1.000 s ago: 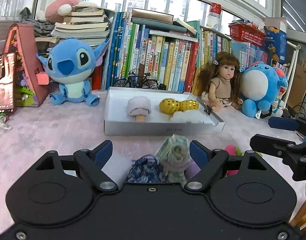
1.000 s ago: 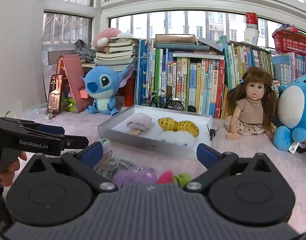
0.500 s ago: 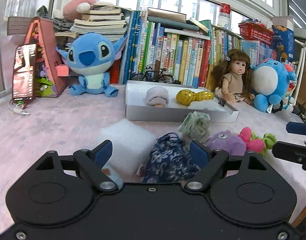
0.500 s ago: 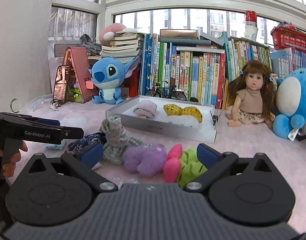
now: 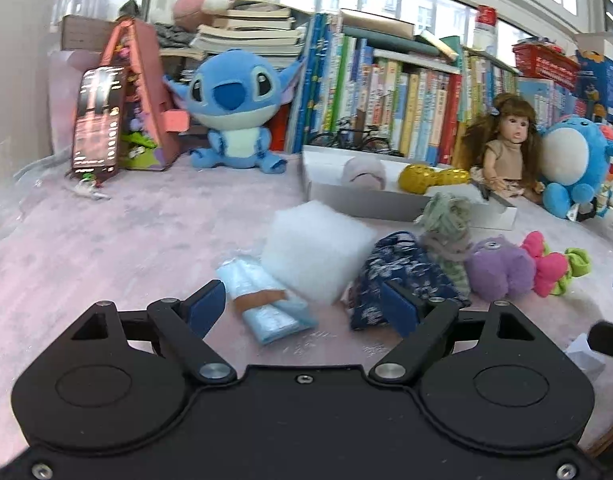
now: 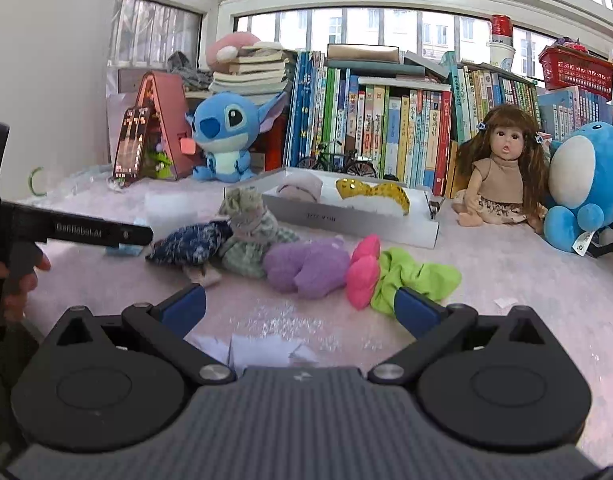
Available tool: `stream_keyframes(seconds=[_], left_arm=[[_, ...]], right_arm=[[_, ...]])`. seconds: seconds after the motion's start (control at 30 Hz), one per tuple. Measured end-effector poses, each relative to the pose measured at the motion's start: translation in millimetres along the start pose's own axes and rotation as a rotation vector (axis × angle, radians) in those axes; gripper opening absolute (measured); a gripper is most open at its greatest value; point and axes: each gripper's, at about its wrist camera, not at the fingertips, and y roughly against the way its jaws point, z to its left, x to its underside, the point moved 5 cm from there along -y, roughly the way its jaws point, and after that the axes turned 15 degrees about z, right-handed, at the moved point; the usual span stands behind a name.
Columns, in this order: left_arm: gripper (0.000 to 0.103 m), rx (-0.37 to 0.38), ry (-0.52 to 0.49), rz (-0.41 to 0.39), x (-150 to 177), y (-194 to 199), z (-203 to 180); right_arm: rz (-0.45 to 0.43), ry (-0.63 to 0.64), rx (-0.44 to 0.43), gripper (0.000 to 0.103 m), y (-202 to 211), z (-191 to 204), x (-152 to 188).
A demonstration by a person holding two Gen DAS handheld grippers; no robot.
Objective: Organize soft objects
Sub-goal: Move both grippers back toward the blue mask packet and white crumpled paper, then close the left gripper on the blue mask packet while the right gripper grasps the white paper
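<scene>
My left gripper (image 5: 302,308) is open above the pink tabletop. A light blue plastic packet (image 5: 266,308) lies between its fingers, untouched. A white foam block (image 5: 318,252) and a dark blue floral pouch (image 5: 398,276) lie just ahead of them. My right gripper (image 6: 300,308) is open too, with nothing between its fingers. A purple plush (image 6: 306,268), a pink piece (image 6: 364,276) and a green scrunchie (image 6: 414,276) lie just ahead of it. Left of those sit a green checked pouch (image 6: 250,232) and the blue pouch (image 6: 190,244). The left gripper (image 6: 86,232) reaches in beside them.
A white shallow box (image 6: 346,216) behind the pile holds a mauve plush (image 6: 302,188) and a yellow spotted toy (image 6: 370,194). A blue plush (image 5: 234,112), a doll (image 5: 506,148), a round blue plush (image 5: 574,164) and a row of books line the back. White paper scraps (image 6: 262,352) lie near my right gripper.
Both grippers have drawn back and sunk lower. The soft things, half hidden under the fingers before, now lie in full view ahead. Both stayed open.
</scene>
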Motion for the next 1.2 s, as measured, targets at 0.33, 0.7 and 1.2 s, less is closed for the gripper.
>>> stream_keyframes(seconds=[0.33, 0.7, 1.2], left_arm=[[0.079, -0.046, 0.047, 0.019, 2.9, -6.2, 12.5], [0.042, -0.007, 0.076, 0.070, 0.3, -16.5, 11.6], [0.042, 0.036, -0.052, -0.010, 8.8, 23.1, -8.3]], right_arm=[[0.042, -0.012, 0.007, 0.103, -3.9, 6.6, 15.0], [0.068, -0.047, -0.015, 0.095, -7.0, 11.6, 22.0], [0.091, -0.046, -0.039, 0.044, -12.9, 16.2, 20.0]])
